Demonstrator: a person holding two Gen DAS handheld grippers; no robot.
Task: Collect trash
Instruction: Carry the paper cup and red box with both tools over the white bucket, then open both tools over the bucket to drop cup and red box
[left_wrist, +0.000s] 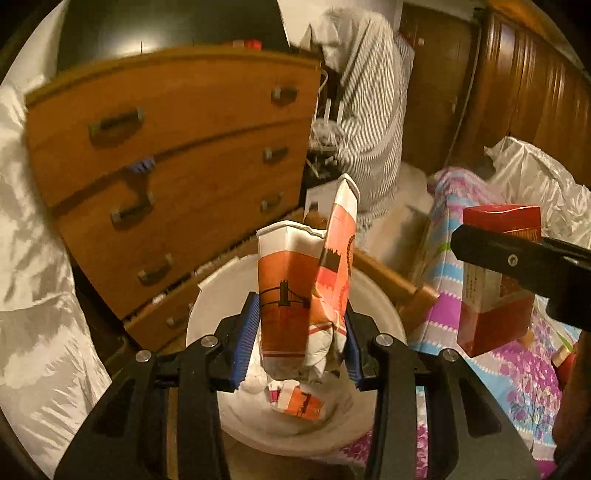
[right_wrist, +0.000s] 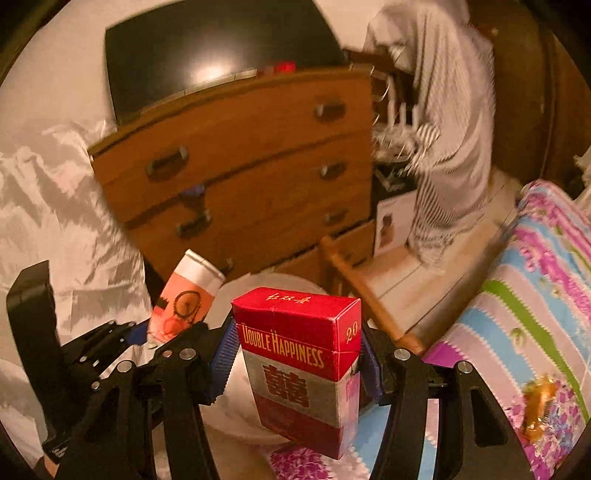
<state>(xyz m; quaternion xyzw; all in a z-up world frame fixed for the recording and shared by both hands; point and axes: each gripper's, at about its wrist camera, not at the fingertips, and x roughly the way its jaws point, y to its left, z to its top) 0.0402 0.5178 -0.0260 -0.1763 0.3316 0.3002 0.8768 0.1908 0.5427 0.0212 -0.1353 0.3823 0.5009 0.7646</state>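
Directly over the white bin (left_wrist: 384, 314), seen from the left wrist: left claw (left_wrist: 295, 350) clamped narrow on a crumpled orange-and-white paper cup (left_wrist: 295, 280), blue pads (left_wrist: 243, 343) pressing its flattened lower end. Cup's long axis running up and away from the claw, torn rim at the top, base toward the bin's mouth. More of the same printed paper (left_wrist: 299, 402) already lying at the bin's bottom, just below the held cup. Judged the deciding relation: cup above the opening, so a simple release should drop it in. Off to the right, a red cigarette pack (left_wrist: 495, 280) gripped in the right claw (left_wrist: 517, 262), beside the bin rather than over it, above a flowered bedspread (left_wrist: 517, 369). Wooden drawer chest (left_wrist: 177, 155) behind.

Nearer the bed's edge, from the right wrist: right claw (right_wrist: 295, 365) half spread and closed on the cigarette pack (right_wrist: 303, 369), pack upright, long axis tilted slightly, lid end up. White bin (right_wrist: 240, 398) partly hidden behind and left of the pack; pack apparently at its near rim, not centred. Left claw (right_wrist: 162, 332) and cup (right_wrist: 184, 299) at the left, nearer the bin's middle. Amber wrapper (right_wrist: 539, 406) lying on the bedspread (right_wrist: 535, 295), uncollected.
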